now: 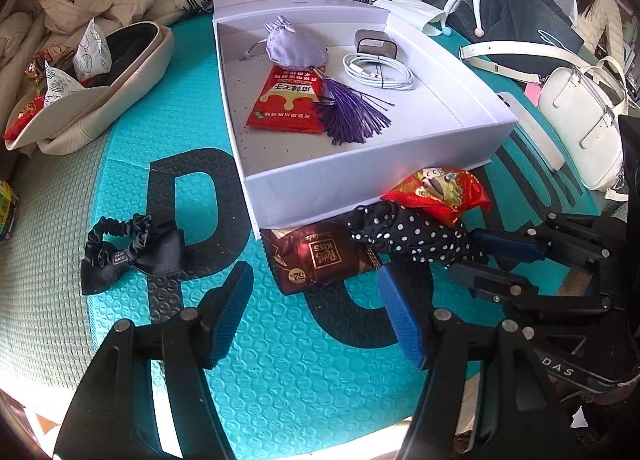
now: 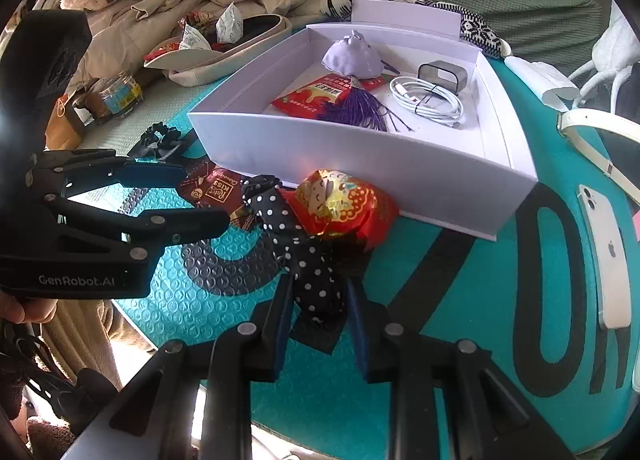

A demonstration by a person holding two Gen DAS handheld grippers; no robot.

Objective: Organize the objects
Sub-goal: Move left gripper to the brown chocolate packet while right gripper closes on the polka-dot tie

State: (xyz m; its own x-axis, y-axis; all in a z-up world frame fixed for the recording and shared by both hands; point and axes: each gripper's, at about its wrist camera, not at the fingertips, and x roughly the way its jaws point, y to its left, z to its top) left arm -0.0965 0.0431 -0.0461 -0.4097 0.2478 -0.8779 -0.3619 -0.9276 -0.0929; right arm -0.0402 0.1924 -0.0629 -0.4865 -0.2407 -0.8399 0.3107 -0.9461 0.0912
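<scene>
Just in front of the white box (image 2: 360,164), on the teal mat (image 2: 460,300), lies the polka-dot bow (image 2: 308,260), and the right hand-held gripper (image 2: 318,324) has its blue pads pressed together on the bow's near tail, pinching the fabric. That low grip on a loose end makes sense for soft cloth: it gives the pads something thin to bite, and the bow can then be carried over the box's near wall. Part of the bow sits under the red foil snack packet (image 2: 344,208), which leans against the box front, so I judge the packet may shift or tumble when the bow comes away.

The left hand-held gripper (image 1: 316,316) hangs spread and empty, tilted down over the brown chocolate wrapper (image 1: 320,256), which is tucked partly beneath the box's near corner. Its jaws straddle the wrapper's free edge without touching it, likely lined up for the next pick.

Inside the box already rest a lilac pouch (image 1: 294,46) with a purple tassel (image 1: 352,116), a red sachet (image 1: 290,100), a coiled white cable (image 1: 378,70) and a charger plug (image 1: 376,44), so it seems to be the collecting place. Left of the box, a black scrunchie bow (image 1: 128,250) is still loose on the mat.
</scene>
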